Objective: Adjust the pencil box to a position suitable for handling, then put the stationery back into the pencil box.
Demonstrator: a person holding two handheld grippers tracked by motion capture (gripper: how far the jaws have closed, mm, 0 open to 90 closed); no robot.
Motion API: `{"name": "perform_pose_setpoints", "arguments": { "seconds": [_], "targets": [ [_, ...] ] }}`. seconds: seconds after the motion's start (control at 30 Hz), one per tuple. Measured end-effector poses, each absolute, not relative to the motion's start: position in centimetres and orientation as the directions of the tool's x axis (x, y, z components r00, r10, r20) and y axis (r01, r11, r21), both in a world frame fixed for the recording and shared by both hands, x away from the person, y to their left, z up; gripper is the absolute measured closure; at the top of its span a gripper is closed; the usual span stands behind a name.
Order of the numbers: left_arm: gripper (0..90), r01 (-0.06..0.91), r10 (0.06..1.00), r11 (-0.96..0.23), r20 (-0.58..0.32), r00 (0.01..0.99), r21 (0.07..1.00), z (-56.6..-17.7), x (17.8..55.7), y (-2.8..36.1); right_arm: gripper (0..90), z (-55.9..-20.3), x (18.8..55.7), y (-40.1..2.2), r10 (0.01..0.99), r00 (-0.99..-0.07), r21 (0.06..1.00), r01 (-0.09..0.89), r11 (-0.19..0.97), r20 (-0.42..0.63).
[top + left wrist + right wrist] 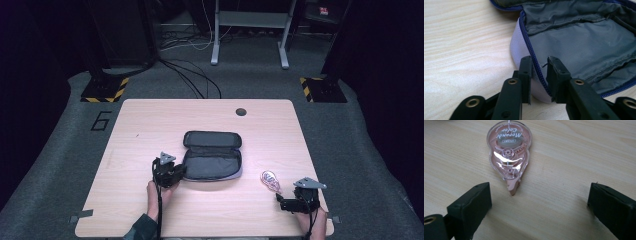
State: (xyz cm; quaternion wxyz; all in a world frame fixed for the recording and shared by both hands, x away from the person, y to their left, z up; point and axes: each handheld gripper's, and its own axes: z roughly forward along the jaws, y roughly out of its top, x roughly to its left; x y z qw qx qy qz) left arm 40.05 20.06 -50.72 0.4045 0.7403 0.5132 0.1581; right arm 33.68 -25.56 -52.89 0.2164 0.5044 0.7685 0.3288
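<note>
Open pencil case (212,161) flat at the centre of the table (150,125), lid flap folded back toward twelve o'clock, grey lining up. Left gripper (172,172) parked at the case's eight o'clock corner. In the left gripper view, left gripper (539,62) nearly pressed together, one jaw outside the wall, one inside, straddling the blue zipper edge (534,65) — whether the pads truly bite the fabric or just flank it, hard to say; a thin gap visible at the tips.

Over at four o'clock from the case, a pink correction tape dispenser (270,180) lying flat, well apart from it. Right gripper (290,204) low on the table just beyond, at five o'clock. From the right gripper view, right gripper (539,192) spread wide, nothing between the jaws, the dispenser (509,152) ahead, its nose pointing back at them.

Risks from here: soft wall slipping out of a shallow pinch, or the whole case dragging across the wood if pulled. Smooth clear shell likely to skid or spin out if the wide jaws close off-centre on the tapered nose.

Hard to make out — the zipper slider's whereabouts, anything tucked in the lining pocket (584,37), the small print on the dispenser's label. Case's far side cut off in the left gripper view.
</note>
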Motion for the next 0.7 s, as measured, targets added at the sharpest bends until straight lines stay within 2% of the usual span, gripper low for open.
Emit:
{"name": "perform_pose_setpoints", "arguments": {
  "seconds": [0.1, 0.13, 0.17, 0.27, 0.5, 0.7],
  "targets": [
    [53.6, 0.619, 0.888, -0.150, -0.171, 0.427, 0.771, -50.4, 40.0, 20.3, 4.8, -52.9, 33.7, -25.5, 0.918, -0.397, 0.723, 0.635, 0.273, 0.001],
    [41.7, 0.615, 0.884, -0.144, -0.178, 0.433, 0.776, -50.2, 39.9, 20.3, 4.8, -52.9, 33.7, -25.6, 0.917, -0.398, 0.724, 0.633, 0.276, -0.001],
    [41.7, 0.604, 0.881, -0.155, -0.167, 0.442, 0.782, -50.0, 39.7, 20.5, 4.8, -52.9, 33.7, -25.6, 0.917, -0.398, 0.724, 0.633, 0.276, -0.001],
    [29.4, 0.583, 0.876, -0.180, -0.140, 0.461, 0.792, -49.3, 39.2, 21.0, 4.8, -52.9, 33.7, -25.6, 0.918, -0.397, 0.723, 0.634, 0.274, 0.001],
    [15.9, 0.581, 0.877, -0.218, -0.103, 0.469, 0.784, -48.7, 38.2, 23.3, 4.8, -52.9, 33.7, -25.5, 0.919, -0.395, 0.722, 0.636, 0.271, 0.003],
    [10.9, 0.597, 0.891, -0.237, -0.073, 0.448, 0.766, -49.6, 37.3, 25.2, 4.8, -52.9, 33.7, -25.5, 0.918, -0.396, 0.722, 0.636, 0.272, 0.002]
  ]
}}
